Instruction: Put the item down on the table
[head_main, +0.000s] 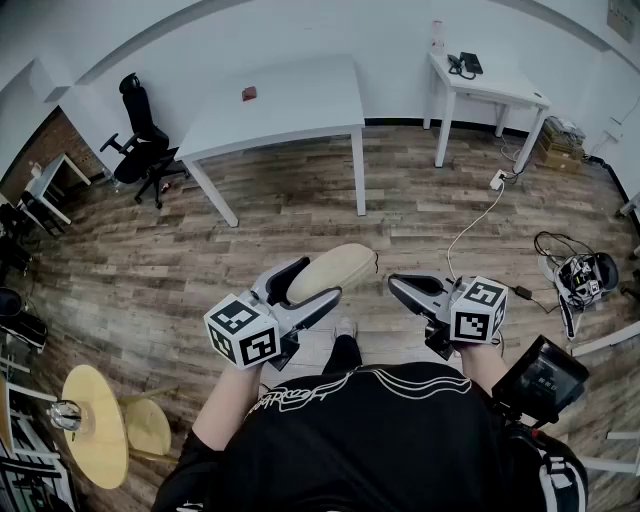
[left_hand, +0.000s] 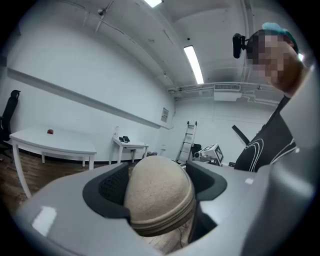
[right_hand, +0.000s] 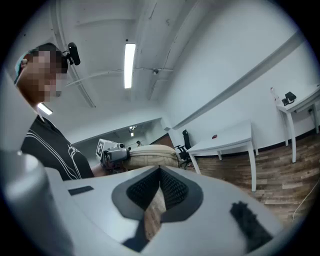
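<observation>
The item is a beige, rounded, padded thing (head_main: 342, 264) with a stitched seam round its edge. It is held in the air above the wooden floor, in front of the person's body. My left gripper (head_main: 318, 281) is shut on it, one jaw on each side. In the left gripper view the beige item (left_hand: 159, 197) fills the gap between the dark pads (left_hand: 112, 187). My right gripper (head_main: 398, 286) hangs just to its right, shut and empty. From the right gripper (right_hand: 160, 186) view the item (right_hand: 152, 154) and the left gripper (right_hand: 112, 150) show beyond the jaws.
A large white table (head_main: 290, 110) with a small red object (head_main: 249, 94) stands ahead across the floor. A smaller white table (head_main: 490, 85) is at the back right, a black office chair (head_main: 140, 140) at the left. A white cable (head_main: 470, 225) and gear (head_main: 585, 275) lie on the floor at the right.
</observation>
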